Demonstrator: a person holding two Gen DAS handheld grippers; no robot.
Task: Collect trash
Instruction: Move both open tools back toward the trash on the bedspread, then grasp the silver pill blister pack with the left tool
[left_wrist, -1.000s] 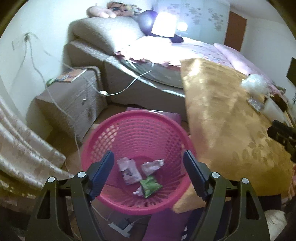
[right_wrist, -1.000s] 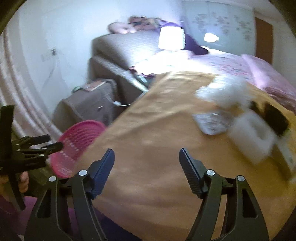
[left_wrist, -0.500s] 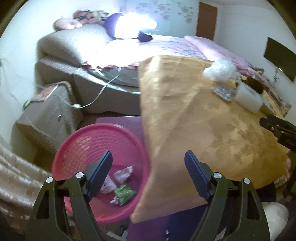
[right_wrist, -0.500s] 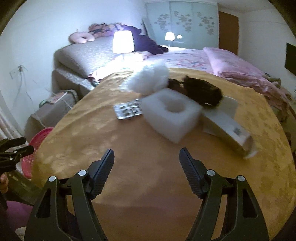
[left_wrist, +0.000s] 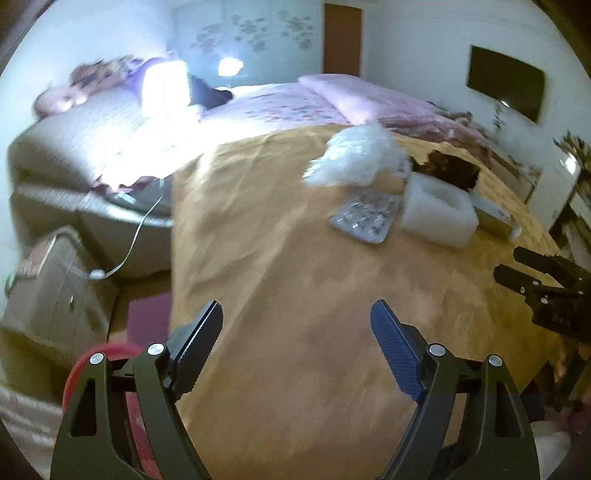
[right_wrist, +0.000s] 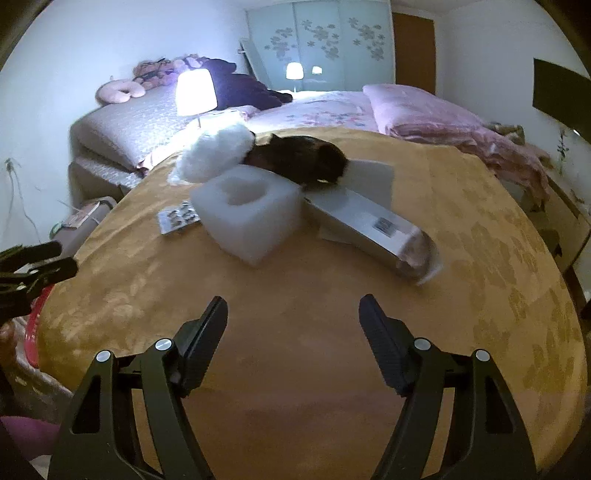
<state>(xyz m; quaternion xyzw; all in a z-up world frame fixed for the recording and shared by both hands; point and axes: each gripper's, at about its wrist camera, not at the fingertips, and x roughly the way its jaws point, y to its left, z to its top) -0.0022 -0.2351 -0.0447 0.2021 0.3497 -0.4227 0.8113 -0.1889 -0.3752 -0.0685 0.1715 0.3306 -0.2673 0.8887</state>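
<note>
Both grippers, left (left_wrist: 296, 332) just widened and right (right_wrist: 293, 325) spread, hover empty at the table's near edge, so next comes reaching far for the foam block (right_wrist: 247, 212).

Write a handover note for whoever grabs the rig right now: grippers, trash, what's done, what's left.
Left gripper: open, empty, jaws just been widening, over the table's near edge.
Right gripper: open, empty, over the table.
Trash on the table: foam block, blister pack, white plastic wad, dark wad, long box.
Basket: on the floor at the table's left, only its rim in view; contents unseen.
Done: nothing visible from here.
Left: all five pieces into the basket.
</note>
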